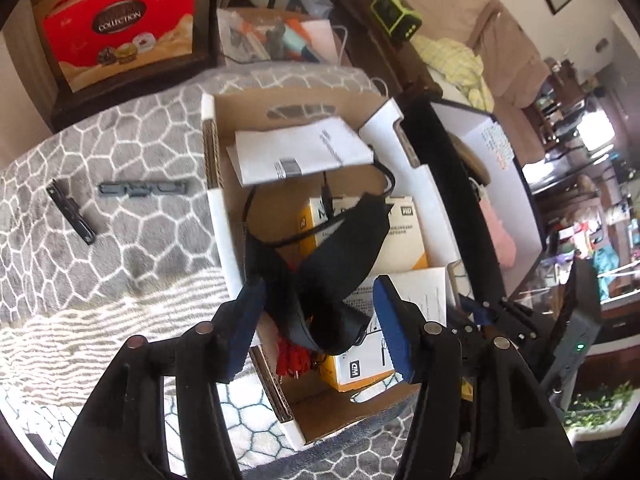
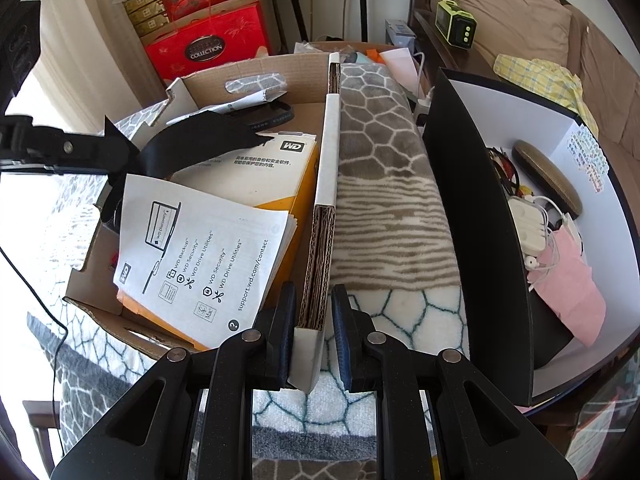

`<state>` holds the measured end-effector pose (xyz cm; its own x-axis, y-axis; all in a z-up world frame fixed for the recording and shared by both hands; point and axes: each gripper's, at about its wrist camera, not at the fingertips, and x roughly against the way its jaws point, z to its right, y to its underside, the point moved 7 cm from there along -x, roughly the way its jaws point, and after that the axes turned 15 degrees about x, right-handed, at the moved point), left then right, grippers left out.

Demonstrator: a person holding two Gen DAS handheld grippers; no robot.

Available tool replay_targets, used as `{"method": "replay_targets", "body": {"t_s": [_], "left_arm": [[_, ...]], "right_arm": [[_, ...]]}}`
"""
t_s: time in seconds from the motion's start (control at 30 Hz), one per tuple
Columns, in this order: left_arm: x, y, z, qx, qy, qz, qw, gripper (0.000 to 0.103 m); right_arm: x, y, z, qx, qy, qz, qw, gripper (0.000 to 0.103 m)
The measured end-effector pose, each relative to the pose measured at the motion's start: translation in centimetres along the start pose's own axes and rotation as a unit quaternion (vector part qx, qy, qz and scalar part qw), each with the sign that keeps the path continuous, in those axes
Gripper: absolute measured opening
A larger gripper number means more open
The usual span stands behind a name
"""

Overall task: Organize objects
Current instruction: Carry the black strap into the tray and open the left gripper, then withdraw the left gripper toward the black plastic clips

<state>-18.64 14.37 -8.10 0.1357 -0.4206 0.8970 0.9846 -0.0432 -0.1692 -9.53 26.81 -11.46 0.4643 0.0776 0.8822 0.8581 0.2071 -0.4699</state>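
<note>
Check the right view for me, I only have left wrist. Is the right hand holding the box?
Observer: Yes. The right fingers are shut on the box wall, at its near end.
Operator: Anything small in the black bin beside it?
Observer: White earbuds with their cord lie in the bin.
Operator: The booklet at the near end, what's on its face?
Observer: The booklet shows a laptop drawing and a list of WD software. It lies on the WD box.
</note>
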Motion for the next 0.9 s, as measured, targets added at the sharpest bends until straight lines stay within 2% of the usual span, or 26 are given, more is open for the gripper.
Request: {"method": "replay_targets", "body": {"t_s": [0.23, 0.43, 0.57, 0.63, 0.77, 0.9], "left_arm": [[1.2, -1.1, -1.3, 0.012, -0.019, 0.026, 0.9994, 0.053], [1.7, -1.9, -2.6, 0.026, -0.012, 0.034, 0.9990, 0.053], [3.1, -2.9, -4.9, 0.055, -0.026, 0.064, 0.9961, 0.067], [3.6, -3.3, -6.3, 0.068, -0.037, 0.075, 0.9942, 0.068], [4.5, -4.2, -9.6, 0.105, -0.050, 0.099, 0.9883, 0.076], [4.4, -4.8, -13.0, 0.138, -0.066, 0.102, 0.9830, 0.076]], "right_arm": [[0.0, 0.0, 0.0, 0.000, 0.000, 0.000, 1.000, 0.016], [0.0, -0.1, 0.0, 0.001, 0.001, -0.001, 1.000, 0.016], [0.0, -0.1, 0.0, 0.002, 0.001, -0.001, 1.000, 0.016], [0.1, -0.1, 0.0, 0.001, 0.000, -0.001, 1.000, 0.016], [0.1, -0.2, -0.1, 0.002, 0.001, 0.000, 1.000, 0.016], [0.1, -0.1, 0.0, 0.002, 0.001, 0.000, 1.000, 0.016]]}}
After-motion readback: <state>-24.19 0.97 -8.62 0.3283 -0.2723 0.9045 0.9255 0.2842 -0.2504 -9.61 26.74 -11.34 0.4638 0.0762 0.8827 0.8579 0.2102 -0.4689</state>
